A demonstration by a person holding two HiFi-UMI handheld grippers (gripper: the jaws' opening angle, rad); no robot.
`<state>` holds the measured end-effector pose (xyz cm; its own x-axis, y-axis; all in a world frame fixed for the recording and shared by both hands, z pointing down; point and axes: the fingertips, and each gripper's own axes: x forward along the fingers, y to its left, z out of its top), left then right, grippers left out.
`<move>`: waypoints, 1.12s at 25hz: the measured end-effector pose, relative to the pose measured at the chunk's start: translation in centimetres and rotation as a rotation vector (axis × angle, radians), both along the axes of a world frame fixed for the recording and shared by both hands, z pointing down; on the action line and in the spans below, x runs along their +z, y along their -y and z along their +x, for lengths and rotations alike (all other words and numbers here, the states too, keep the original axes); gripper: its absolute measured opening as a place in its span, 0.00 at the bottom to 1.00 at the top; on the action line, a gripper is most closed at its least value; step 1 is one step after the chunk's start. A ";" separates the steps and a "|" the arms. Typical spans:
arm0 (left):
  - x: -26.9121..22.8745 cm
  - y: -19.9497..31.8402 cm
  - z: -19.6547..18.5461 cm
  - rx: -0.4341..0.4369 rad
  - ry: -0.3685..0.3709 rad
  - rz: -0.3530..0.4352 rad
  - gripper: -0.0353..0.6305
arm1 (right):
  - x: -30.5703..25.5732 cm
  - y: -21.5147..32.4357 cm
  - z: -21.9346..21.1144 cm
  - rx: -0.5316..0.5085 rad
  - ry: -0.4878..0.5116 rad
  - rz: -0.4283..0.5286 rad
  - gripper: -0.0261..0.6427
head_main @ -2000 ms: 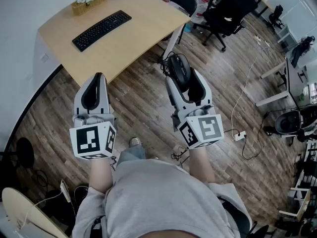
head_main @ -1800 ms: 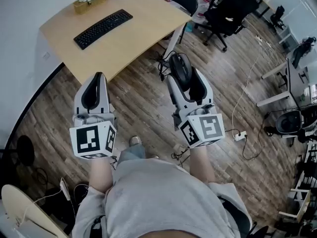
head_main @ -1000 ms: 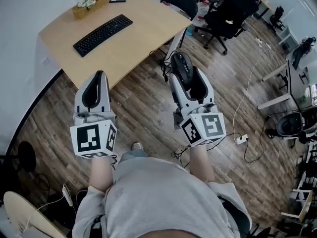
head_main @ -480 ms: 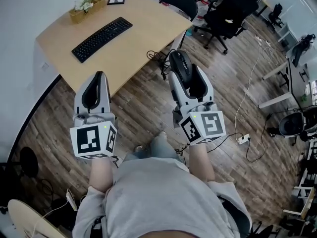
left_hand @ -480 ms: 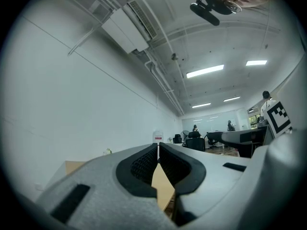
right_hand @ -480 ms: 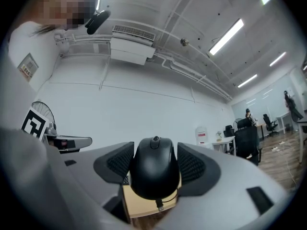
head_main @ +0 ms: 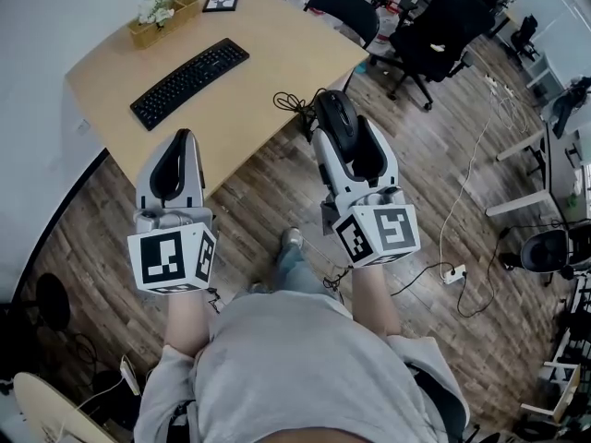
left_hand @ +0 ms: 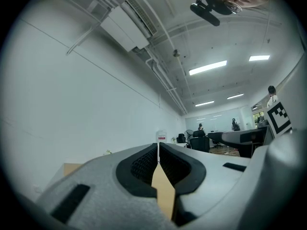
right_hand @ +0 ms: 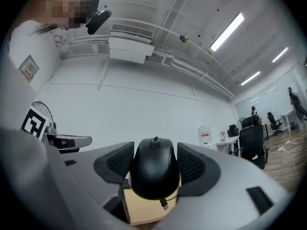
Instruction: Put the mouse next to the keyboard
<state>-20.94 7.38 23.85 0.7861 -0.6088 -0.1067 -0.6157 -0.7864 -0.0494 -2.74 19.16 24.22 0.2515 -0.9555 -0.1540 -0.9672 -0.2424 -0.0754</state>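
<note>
You've stepped closer: right gripper (head_main: 341, 129) jaws clamp the mouse (head_main: 334, 111) near the surface (head_main: 277, 49) edge, keyboard (head_main: 189, 72) well apart. Left gripper (head_main: 178, 148) jaws together, empty.

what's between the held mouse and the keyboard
Head view: bare desk top and a black cable tangle lie between the mouse and the keyboard.

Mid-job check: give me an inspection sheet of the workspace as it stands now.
Surface: wooden desk, bare space on both sides of the keyboard.
Job's things: black keyboard lies diagonally on the desk; black mouse is not on it yet.
Clutter: flower planter and picture frame at the far edge.
Grippers: left gripper shut, empty; right gripper shut on the mouse.
Cables: black tangle by the desk edge; white power strip on the floor.
Surroundings: wood floor, black office chairs.
</note>
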 end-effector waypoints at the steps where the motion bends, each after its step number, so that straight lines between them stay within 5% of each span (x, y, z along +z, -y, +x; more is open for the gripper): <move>1: -0.1 0.6 0.7 -0.004 -0.001 0.003 0.08 | -0.1 0.7 0.7 -0.005 -0.003 0.003 0.44; 15: -1.1 8.4 11.8 -0.090 -0.032 -0.002 0.08 | -1.3 9.7 12.8 -0.089 -0.022 0.014 0.44; 28: 0.0 11.5 17.4 -0.188 -0.025 -0.015 0.08 | -0.6 14.9 19.3 -0.187 -0.012 0.017 0.44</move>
<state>-3.54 -4.12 23.87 0.6553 -0.7466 -0.1147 -0.7530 -0.6577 -0.0212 16.58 4.26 23.63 0.0676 -0.9826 -0.1727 -0.9962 -0.0568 -0.0667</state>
